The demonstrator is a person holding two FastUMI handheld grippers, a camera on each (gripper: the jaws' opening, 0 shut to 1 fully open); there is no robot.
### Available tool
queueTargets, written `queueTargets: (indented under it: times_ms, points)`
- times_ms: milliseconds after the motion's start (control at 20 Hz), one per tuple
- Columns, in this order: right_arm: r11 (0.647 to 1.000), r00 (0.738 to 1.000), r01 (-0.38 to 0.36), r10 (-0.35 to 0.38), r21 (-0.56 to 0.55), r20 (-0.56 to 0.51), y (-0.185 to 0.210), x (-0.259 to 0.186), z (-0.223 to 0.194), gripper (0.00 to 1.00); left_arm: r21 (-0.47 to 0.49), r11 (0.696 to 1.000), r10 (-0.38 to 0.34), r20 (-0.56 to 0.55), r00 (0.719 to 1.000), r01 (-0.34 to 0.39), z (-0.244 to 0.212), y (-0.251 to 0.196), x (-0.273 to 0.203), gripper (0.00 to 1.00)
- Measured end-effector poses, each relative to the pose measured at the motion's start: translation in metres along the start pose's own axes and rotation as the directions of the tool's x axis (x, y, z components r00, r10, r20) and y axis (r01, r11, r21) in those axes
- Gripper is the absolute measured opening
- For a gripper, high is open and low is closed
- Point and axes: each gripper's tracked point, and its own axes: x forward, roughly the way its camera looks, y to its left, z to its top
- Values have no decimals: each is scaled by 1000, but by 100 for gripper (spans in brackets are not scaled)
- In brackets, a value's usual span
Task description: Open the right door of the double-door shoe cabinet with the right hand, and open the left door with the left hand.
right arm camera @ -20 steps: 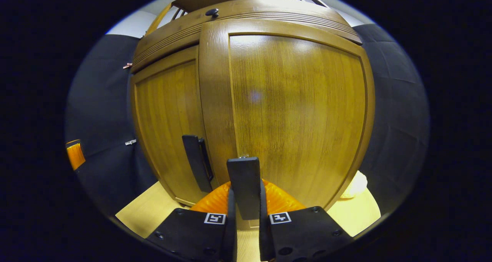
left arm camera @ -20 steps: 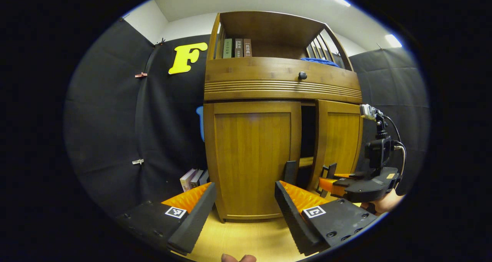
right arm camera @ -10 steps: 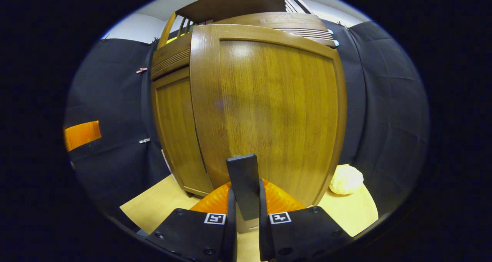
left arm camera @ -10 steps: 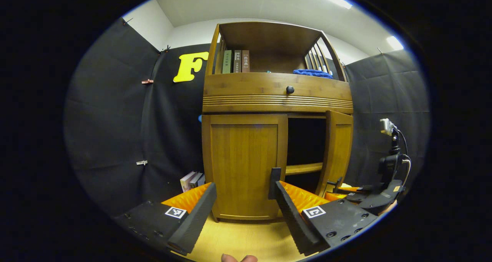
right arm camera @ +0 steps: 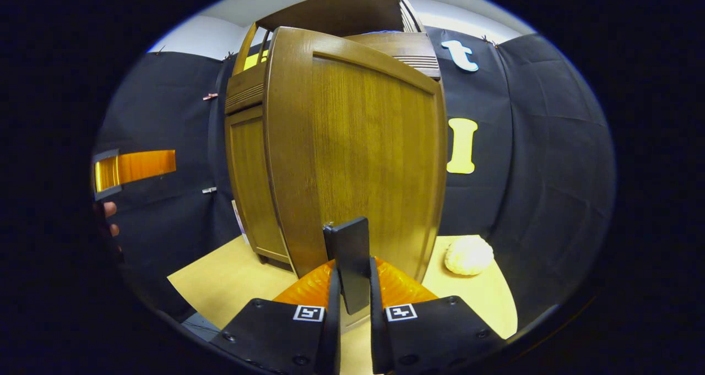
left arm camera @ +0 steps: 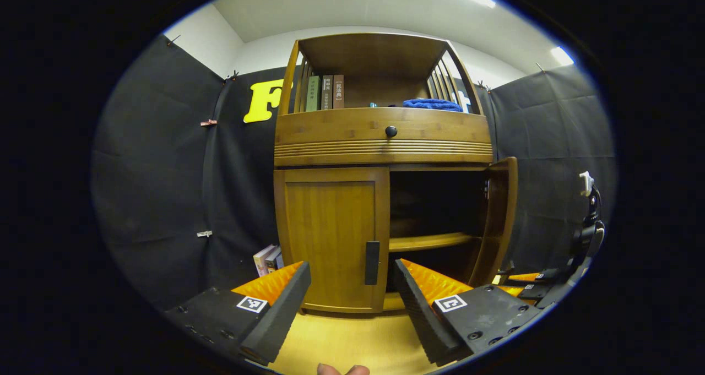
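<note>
The shoe cabinet [left arm camera: 380, 143] stands at the centre of the left gripper view, on a pale wooden floor [left arm camera: 347, 342]. Its right door [left arm camera: 498, 215] is swung wide open at 3 o'clock from the cabinet's middle, showing a dark inside with one bare shelf board [left arm camera: 427, 242]; nothing can be made out on that board. The left door [left arm camera: 330, 237] is closed, its dark handle [left arm camera: 372, 262] upright at its inner edge. Above the doors runs a drawer front with a round dark knob [left arm camera: 391, 131]. The open top shelf holds three upright books [left arm camera: 325, 92] at 11 o'clock and a folded blue cloth [left arm camera: 432, 104] at 1 o'clock. More books [left arm camera: 266, 258] lean on the floor just beside the cabinet's left foot.

The left gripper [left arm camera: 352, 292] hangs in front of the closed door with its jaws wide apart, holding nothing, the handle showing between them but farther off. At 4 o'clock in that view the right gripper [left arm camera: 531, 287] sits low by the open door's bottom edge.

In the right gripper view, the right gripper [right arm camera: 352, 303] has its jaws clamped on the right door's handle [right arm camera: 352, 262], the door's outer face looming close. That view adds a pale rounded object [right arm camera: 468, 255] on the floor at 4 o'clock, and the left gripper's finger [right arm camera: 135, 167] with a hand [right arm camera: 107, 221] at 9 o'clock.
</note>
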Motion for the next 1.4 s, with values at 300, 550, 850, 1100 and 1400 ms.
queueTargets:
  times_ms: [300, 550, 850, 1100, 1400]
  points:
    - [1000, 1000, 10, -9, 16, -22, -9, -2, 6, 25, 19, 1000, -6, 10, 1000, 6, 6, -21, 12, 92]
    - [999, 1000, -15, 15, 52, -9, -28, -12, 14, 25, 14, 1000, -15, 4, 1000, 15, 5, -33, 29, 92]
    - [999, 999, 36, -36, 23, 12, -73, -27, 20, 25, 52, 998, -35, 9, 999, 34, 7, -47, 49, 92]
    - [994, 995, 89, -92, 62, 36, -108, -40, 23, 19, 69, 996, -51, 8, 999, 50, 5, -53, 65, 92]
    - [978, 977, 189, -196, 85, 79, -129, -53, 34, 29, 77, 995, -58, -23, 998, 60, -15, -54, 88, 92]
